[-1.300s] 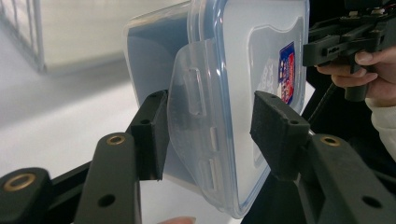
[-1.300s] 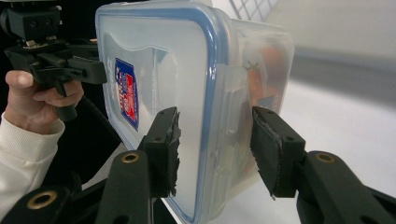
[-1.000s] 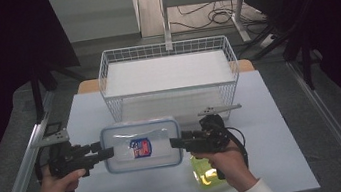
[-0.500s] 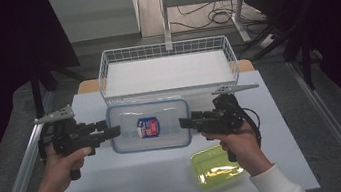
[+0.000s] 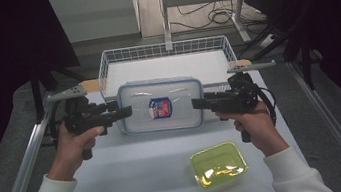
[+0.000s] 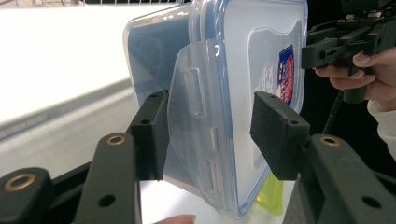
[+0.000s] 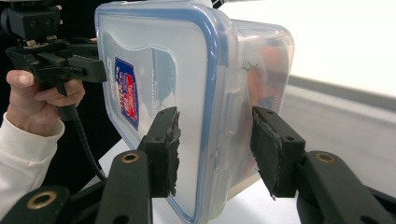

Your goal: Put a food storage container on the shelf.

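Note:
A clear plastic container (image 5: 159,105) with a blue-rimmed lid and a red and blue sticker hangs above the table, just in front of the wire basket (image 5: 162,51). My left gripper (image 5: 127,111) is shut on its left end and my right gripper (image 5: 196,103) on its right end. In the left gripper view the pads (image 6: 149,135) clamp the container (image 6: 233,70) across lid and base at its side latch. The right gripper view shows my right gripper (image 7: 215,116) pinching the container (image 7: 177,60) the same way, with the other hand and gripper (image 7: 60,60) beyond it.
A yellow-green tub (image 5: 218,164) lies on the white table (image 5: 133,172) at the front right, below my right forearm. The wire basket stands at the table's far edge. Metal rails run along both sides of the table.
Both grippers have carried the container up and away from me, from the table's front toward the basket. The yellow-green tub, partly covered by my right hand before, is now in plain sight.

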Demonstrator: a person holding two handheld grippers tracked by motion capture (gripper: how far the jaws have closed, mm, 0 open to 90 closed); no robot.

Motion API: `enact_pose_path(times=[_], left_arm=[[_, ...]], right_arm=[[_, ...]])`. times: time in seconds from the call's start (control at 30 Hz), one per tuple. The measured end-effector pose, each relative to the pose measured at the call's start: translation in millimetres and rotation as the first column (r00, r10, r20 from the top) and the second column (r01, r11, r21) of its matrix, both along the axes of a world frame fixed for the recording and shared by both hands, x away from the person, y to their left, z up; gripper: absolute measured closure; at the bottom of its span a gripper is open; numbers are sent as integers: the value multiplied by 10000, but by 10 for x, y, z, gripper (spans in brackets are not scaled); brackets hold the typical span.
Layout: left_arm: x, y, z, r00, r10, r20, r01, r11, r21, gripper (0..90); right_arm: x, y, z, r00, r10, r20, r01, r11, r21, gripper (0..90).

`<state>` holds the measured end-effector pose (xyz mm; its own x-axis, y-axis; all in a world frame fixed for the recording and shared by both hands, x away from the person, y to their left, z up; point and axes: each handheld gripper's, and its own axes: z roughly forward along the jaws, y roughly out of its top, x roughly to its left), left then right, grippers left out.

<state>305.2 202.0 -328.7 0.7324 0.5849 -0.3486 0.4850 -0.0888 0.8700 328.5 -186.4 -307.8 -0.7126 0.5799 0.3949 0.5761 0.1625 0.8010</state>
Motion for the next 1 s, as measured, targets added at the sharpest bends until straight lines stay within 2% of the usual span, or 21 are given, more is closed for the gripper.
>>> enact_pose_path(times=[0.2,0.37,0.5,0.67,1.0], left_arm=[[214,-77,121,9999,61,91,-60,10000,-59,490],[403,-129,167,9999,101,111,-99,9998,-172,490],[540,-155,182,9999,120,78,-119,9997,-208,490],[666,-179,214,9997,221,62,-219,9994,-274,490],[947,-188,175,9992,239,-332,-250,9992,-327,490]], right_arm=[[199,-72,129,9998,-21,215,21,10000,15,538],[400,-124,216,9996,-84,255,82,9999,79,537],[565,-161,240,9999,-50,109,49,10000,62,538],[700,-180,278,9998,-141,131,139,9998,150,536],[975,-174,279,9996,-262,-109,263,9996,67,534]])
